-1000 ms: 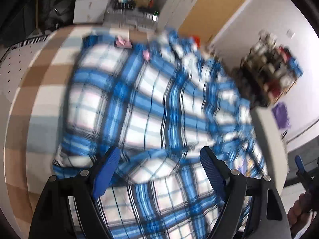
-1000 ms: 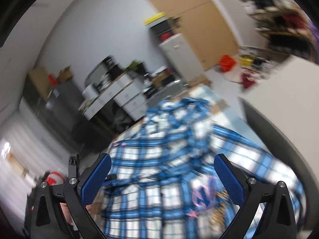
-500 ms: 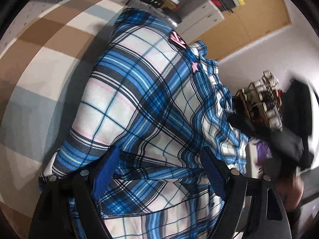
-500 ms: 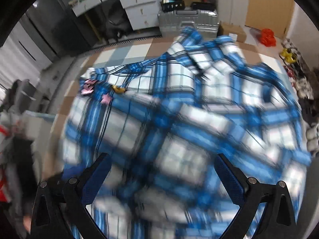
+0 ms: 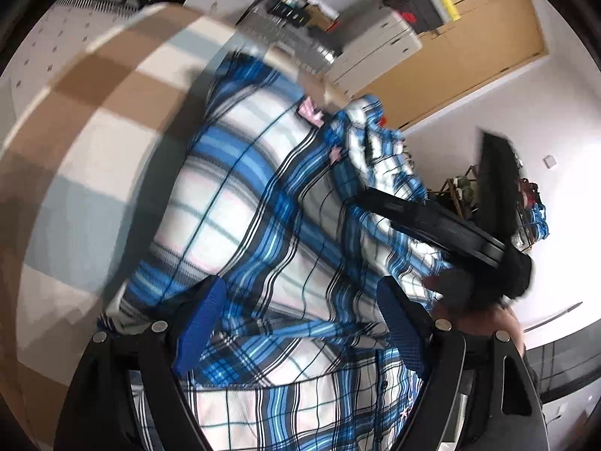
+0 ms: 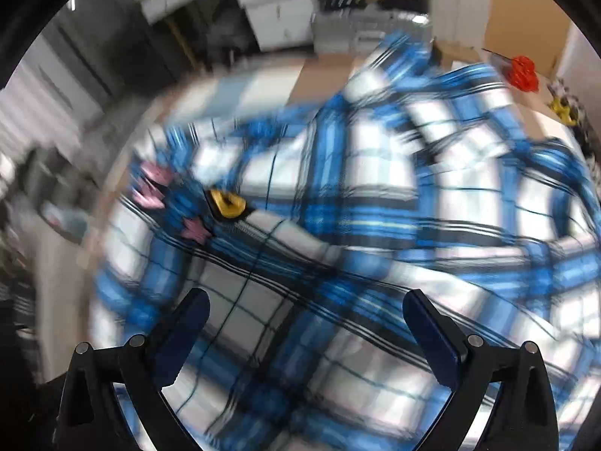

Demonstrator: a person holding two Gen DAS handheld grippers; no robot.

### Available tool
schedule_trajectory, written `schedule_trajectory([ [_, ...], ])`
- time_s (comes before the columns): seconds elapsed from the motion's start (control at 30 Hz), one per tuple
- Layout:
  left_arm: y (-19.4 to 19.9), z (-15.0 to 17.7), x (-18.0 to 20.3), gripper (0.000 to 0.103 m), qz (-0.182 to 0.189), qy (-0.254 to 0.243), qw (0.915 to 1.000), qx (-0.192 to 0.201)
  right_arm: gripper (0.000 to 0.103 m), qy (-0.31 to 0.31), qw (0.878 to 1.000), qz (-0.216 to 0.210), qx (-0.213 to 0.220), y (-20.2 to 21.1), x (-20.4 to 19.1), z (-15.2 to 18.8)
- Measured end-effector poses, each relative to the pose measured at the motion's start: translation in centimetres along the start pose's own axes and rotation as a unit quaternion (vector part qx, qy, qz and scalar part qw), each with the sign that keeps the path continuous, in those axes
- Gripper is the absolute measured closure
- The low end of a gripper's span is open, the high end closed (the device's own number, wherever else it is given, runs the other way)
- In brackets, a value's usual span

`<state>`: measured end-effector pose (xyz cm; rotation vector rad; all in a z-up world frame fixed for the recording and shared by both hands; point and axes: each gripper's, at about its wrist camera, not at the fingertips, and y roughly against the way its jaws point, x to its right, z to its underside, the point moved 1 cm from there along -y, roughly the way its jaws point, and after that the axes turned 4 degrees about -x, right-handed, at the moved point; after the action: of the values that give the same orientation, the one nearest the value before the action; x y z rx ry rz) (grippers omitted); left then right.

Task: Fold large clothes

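Observation:
A large blue, white and black plaid shirt (image 5: 263, 225) lies spread on a table covered by a brown, white and grey checked cloth (image 5: 94, 131). It fills the right wrist view (image 6: 357, 225), blurred, with pink patches (image 6: 154, 184) and a yellow patch (image 6: 225, 203) on it. My left gripper (image 5: 300, 323) is open low over a folded edge of the shirt, fabric between its blue pads. My right gripper (image 6: 304, 330) is open just above the shirt, and its black body (image 5: 432, 221) shows at the right of the left wrist view.
White drawer cabinets (image 6: 278, 11) and a silver case (image 6: 360, 26) stand beyond the table's far edge. A tan door (image 5: 469, 49) and a cluttered shelf (image 5: 526, 203) are at the right. A red object (image 6: 522, 71) lies on the floor.
Both grippers have dropped closer to the shirt. The right gripper has swung from looking at the room down onto the fabric, and has come into the left wrist view.

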<state>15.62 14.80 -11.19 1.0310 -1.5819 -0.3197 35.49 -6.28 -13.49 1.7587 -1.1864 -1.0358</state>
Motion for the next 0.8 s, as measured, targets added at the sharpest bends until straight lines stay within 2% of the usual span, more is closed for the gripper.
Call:
schedule_trajectory([
  [0.1,-0.4,-0.4,0.2,0.024,0.013,0.006,0.9999,0.004,0.0,-0.02,0.999,0.0,0.046,4.7,3.8,1.7],
  [0.17,-1.0,-0.7,0.2,0.024,0.027,0.023,0.9994,0.001,0.0,-0.036,0.998,0.0,0.054,6.7,6.5,3.0],
  [0.3,-2.2,-1.4,-0.8,0.024,0.024,0.049,0.9985,0.0,0.0,-0.073,0.997,-0.007,0.026,7.3,10.8,4.3],
  [0.37,-2.9,-1.5,-1.8,0.024,0.025,0.057,0.9981,-0.003,0.0,-0.093,0.995,-0.033,0.001,5.7,12.6,5.5],
  [0.43,-2.8,-1.3,-1.6,0.024,0.016,0.052,0.9985,0.004,0.0,-0.109,0.993,-0.032,-0.022,4.3,13.7,6.5],
  [0.47,-2.6,-1.0,-1.5,0.025,0.003,0.058,0.9983,0.007,0.0,-0.103,0.994,-0.027,-0.039,2.8,13.5,6.5],
  [0.5,-2.1,-0.5,-1.4,0.025,-0.006,0.062,0.998,0.011,0.0,-0.071,0.997,-0.004,-0.018,3.3,12.6,6.4],
  [0.57,-2.1,0.0,-0.8,0.025,-0.03,0.051,0.9981,0.017,0.0,-0.055,0.997,0.036,-0.046,2.9,11.3,5.3],
  [0.6,-2.2,0.1,-0.5,0.025,-0.042,0.038,0.9983,0.014,0.0,-0.057,0.997,0.041,-0.043,3.4,10.4,4.8],
  [0.63,-2.3,0.2,-0.5,0.025,-0.047,0.03,0.9984,0.012,0.0,-0.048,0.998,0.037,-0.021,4.4,8.9,3.9],
  [0.73,-1.9,0.6,-1.0,0.025,-0.043,0.016,0.999,0.005,0.0,0.003,0.999,-0.032,0.031,7.1,2.4,1.1],
  [0.8,-1.4,0.7,-1.8,0.025,-0.031,0.016,0.9994,-0.002,0.0,0.027,0.997,-0.075,0.019,7.2,-1.9,-0.7],
])
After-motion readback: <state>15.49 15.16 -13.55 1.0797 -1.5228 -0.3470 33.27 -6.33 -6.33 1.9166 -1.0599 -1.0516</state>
